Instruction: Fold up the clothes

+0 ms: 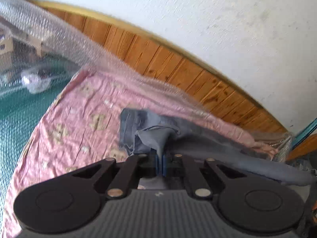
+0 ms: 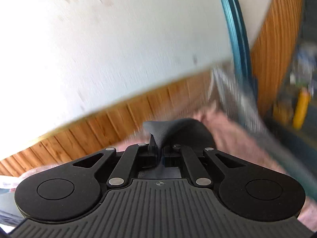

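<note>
A dark grey garment (image 1: 150, 136) lies bunched on a pink patterned bedsheet (image 1: 79, 119). My left gripper (image 1: 160, 163) is shut on a pinched fold of it, which rises in a tent from between the pads. From there the cloth stretches off to the right edge of the left wrist view. In the blurred right wrist view my right gripper (image 2: 160, 154) is shut on another part of the grey garment (image 2: 178, 129), which fans out just beyond the fingertips above the pink sheet (image 2: 227, 130).
A wooden panelled headboard (image 1: 158, 59) runs under a white wall (image 1: 218, 19) behind the bed. A sheer mosquito net (image 1: 49, 35) drapes at the left over a green mat (image 1: 17, 115). A blue pole (image 2: 237, 39) and a yellow object (image 2: 301, 107) stand at the right.
</note>
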{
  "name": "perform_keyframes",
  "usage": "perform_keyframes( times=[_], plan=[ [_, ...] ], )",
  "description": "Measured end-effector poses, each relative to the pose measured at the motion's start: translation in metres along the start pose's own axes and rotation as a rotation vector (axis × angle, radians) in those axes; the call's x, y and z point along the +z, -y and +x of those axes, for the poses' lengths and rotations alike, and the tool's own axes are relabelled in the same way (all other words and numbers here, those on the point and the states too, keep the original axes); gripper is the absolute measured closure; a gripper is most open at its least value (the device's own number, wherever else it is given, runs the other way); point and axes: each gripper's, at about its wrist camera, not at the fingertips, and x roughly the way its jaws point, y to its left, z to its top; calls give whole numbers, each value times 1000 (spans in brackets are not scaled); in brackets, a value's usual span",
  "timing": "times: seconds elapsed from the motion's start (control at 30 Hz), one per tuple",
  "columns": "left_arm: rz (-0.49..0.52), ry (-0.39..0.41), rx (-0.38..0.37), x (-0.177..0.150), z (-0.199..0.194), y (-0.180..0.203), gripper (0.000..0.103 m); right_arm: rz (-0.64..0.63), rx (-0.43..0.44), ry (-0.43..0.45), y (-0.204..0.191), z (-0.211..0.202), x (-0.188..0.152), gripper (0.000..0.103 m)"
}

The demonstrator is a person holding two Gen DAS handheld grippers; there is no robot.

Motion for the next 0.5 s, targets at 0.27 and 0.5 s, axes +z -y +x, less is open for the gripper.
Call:
perform_keyframes(
  times=[0.27,0.5],
  plan=[
    [-80,-230,187,-53,78,-63,98,212,-90,-220,86,78,-144,42],
    [-66,-217,236,-54,86,-58,98,348,-150,-160,171,65,-172,40]
  ],
)
